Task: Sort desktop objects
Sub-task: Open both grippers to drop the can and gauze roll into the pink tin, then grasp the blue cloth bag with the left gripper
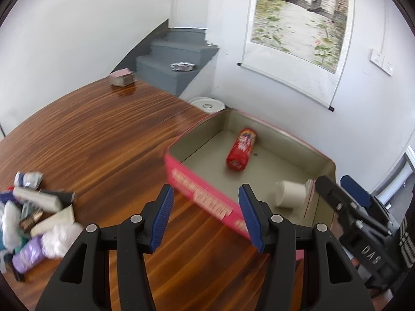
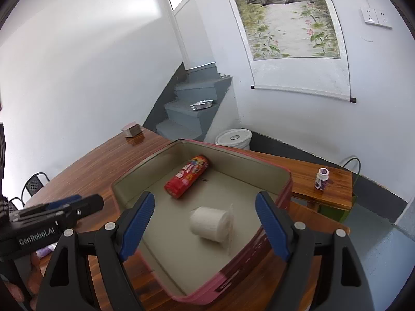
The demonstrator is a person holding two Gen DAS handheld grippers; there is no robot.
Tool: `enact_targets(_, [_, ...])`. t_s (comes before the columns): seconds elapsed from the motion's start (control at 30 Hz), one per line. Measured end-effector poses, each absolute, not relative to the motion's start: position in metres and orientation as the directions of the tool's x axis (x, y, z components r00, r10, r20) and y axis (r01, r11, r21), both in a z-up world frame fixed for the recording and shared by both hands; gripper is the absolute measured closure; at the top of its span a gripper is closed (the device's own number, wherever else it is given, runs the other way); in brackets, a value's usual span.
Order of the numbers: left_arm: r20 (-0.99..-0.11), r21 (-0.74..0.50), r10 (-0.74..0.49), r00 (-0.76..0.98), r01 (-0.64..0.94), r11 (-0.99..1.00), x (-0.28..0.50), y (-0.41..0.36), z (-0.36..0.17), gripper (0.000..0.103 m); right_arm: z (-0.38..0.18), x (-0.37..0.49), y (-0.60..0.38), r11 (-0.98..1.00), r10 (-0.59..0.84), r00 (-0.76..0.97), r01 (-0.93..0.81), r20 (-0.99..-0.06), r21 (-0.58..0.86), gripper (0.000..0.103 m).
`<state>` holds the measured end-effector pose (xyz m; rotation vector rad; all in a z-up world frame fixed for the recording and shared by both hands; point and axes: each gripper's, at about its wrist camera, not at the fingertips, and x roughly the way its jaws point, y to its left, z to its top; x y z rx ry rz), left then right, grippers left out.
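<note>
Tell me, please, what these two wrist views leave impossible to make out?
- Pile of small items, left wrist view: blurred, partly cut off at the frame's left edge; individual items unclear.
- Pink box label, left wrist view: motion-blurred, unreadable.
- Small bottle on the side table, right wrist view: too small to read.
- Red can print: too small and blurred in both views.

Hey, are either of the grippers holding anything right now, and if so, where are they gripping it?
Nothing is held. The left gripper and right gripper both have open, empty jaws.

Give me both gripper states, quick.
Left gripper: open, empty.
Right gripper: open, empty, over the roll in the tin.
</note>
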<state>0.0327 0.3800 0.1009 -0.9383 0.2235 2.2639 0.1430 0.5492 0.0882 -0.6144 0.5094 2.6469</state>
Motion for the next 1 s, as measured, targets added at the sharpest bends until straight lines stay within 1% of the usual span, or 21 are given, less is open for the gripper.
enact_targets(0.23, [-0.685,-0.095,0.444,-0.577,-0.534,-0.84,0.045,0.316,0.097,0.047,0.093,0.149,0.517,-0.897,0.186,-0.862,-0.345,-0.472,0.277,0.019])
enact_targets(0.53, [-0.686,-0.12,0.307,-0.66,-0.313,-0.942,0.066,0.191,0.087,0.047,0.111,0.175,0.455,-0.942,0.059,-0.9,-0.193,-0.432,0.273,0.018])
enact_targets(0.63, [-0.672,-0.098,0.237,-0.702,-0.233,-0.968,0.075,0.147,0.088,0.047,0.119,0.186,0.436,-0.95,0.04,-0.91,-0.162,-0.413,0.265,0.013])
enact_targets(0.7, [-0.664,-0.077,0.176,-0.727,-0.168,-0.983,0.078,0.116,0.09,0.047,0.122,0.188,0.426,-0.953,0.023,-0.912,-0.143,-0.41,0.265,0.006])
enact_targets(0.77, [-0.653,-0.061,0.131,-0.746,-0.121,-0.991,0.08,0.093,0.093,0.047,0.125,0.188,0.413,-0.96,-0.004,-0.913,-0.111,-0.407,0.259,0.003])
enact_targets(0.83, [-0.644,-0.047,0.092,-0.76,-0.08,-0.996,0.079,0.073,0.095,0.047,0.126,0.182,0.402,-0.966,-0.018,-0.911,-0.09,-0.412,0.242,0.002])
enact_targets(0.9, [-0.637,-0.05,0.06,-0.769,-0.037,-0.998,0.074,0.052,0.098,0.034,0.126,0.173,0.39,-0.974,-0.033,-0.907,-0.065,-0.421,0.218,0.002])
enact_targets(1.0, [-0.624,-0.059,0.028,-0.781,0.012,-0.998,0.06,0.027,0.102,0.031,0.125,0.155,0.377,-0.978,-0.069,-0.896,-0.027,-0.44,0.208,0.002])
